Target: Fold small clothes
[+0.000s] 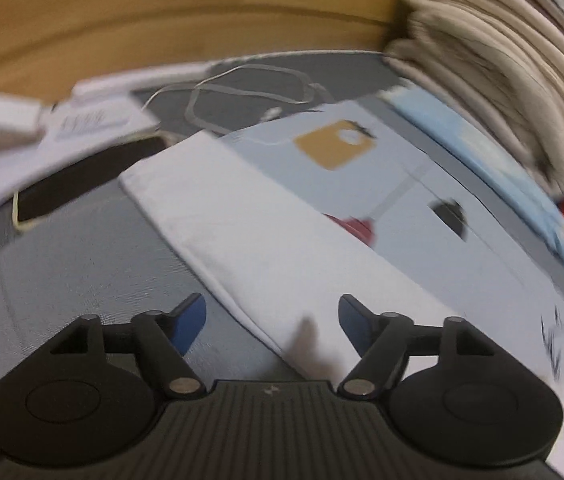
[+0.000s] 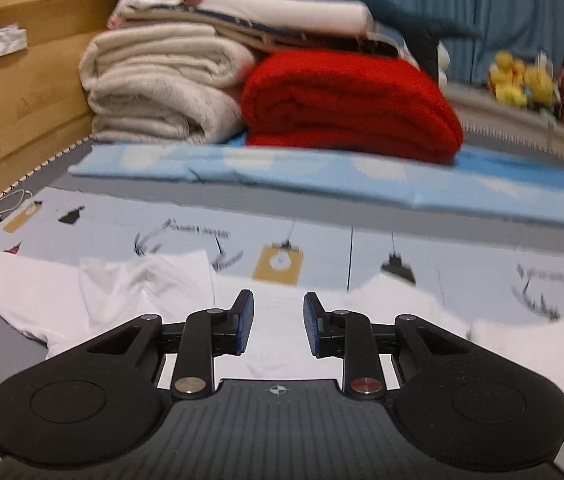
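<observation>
Both claws are released and hold nothing: the left gripper hovers over the folded edge of the white garment at frame centre, the right gripper over its spread body, so I judge gripping an edge comes next.

The left wrist view is smeared, so the papers cannot be read. The cream blanket pile runs off the edge. In the right view the yellow toys are fuzzy (what kind, nobody can tell), and the white shirt hides under the gripper body
</observation>
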A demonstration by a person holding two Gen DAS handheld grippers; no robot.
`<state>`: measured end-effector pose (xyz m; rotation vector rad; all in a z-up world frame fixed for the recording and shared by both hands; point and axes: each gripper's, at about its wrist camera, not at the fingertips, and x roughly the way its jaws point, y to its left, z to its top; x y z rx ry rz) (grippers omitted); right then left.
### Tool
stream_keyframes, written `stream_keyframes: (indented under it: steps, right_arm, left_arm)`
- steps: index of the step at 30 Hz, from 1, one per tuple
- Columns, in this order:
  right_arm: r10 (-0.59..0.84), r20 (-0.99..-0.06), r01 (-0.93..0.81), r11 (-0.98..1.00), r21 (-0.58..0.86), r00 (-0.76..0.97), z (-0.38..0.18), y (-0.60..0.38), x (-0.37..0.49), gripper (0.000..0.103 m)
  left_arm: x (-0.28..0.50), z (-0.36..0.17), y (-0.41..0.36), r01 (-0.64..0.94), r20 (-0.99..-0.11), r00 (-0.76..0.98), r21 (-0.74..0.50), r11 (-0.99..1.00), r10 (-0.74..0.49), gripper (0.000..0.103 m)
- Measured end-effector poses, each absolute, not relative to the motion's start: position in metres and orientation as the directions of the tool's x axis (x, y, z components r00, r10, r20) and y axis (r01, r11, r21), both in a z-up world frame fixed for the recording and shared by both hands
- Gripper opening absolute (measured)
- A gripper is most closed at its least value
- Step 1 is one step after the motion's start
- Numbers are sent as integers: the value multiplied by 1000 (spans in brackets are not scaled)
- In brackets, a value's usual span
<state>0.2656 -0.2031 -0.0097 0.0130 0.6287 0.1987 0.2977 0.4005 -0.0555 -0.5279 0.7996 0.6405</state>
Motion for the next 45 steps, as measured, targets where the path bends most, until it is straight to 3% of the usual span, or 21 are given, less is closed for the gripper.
stream_keyframes:
  steps: [5,6,7,8,9,13,21,26,35,41,44,45]
  right_arm:
    - [164,-646,-151,986,75,745,-33,-203,276,29]
    - [162,-655,-149,986,75,738,-37,-202,276,29]
    - [162,-661,-150,986,75,733,-39,-200,276,29]
    - [162,-665,-153,986,72,729,-40,-198,277,29]
    - [162,-666,-157,985,68,729,-40,-197,277,28]
    - [166,-660,-179,983,49,732,-37,-188,273,29]
    - [174,-651,-191,981,46,739,-25,-180,254,28]
    - [187,-628,-183,981,72,755,-13,-179,237,24]
    - [157,-593,-132,988,86,790,-6,-193,215,19]
    - [133,-624,-85,991,107,770,-24,-203,221,15]
    - [130,-638,-80,991,108,759,-30,-205,227,15]
    - [123,-646,-74,992,103,753,-33,-206,230,15]
  left_arm:
    - [308,-81,428,-760,-828,483,-235,606,285,78]
    - [309,-80,425,-761,-823,480,-218,611,305,71]
    - [313,-78,423,-753,-816,477,-188,631,326,34]
    - [317,-75,418,-734,-812,481,-167,658,330,11]
    - [318,-72,414,-721,-807,492,-168,672,327,5]
    - [317,-45,388,-689,-756,544,-156,707,364,5]
    - [307,34,301,-514,-637,735,-297,805,234,5]
    - [297,46,250,-438,-638,758,-347,829,133,5]
    - [284,37,171,-353,-647,760,-333,874,61,5]
    - [285,41,106,-238,-635,773,-316,918,-18,5]
    - [294,33,67,-85,-649,748,-305,948,-142,6]
    - [300,26,58,-32,-676,707,-323,946,-207,12]
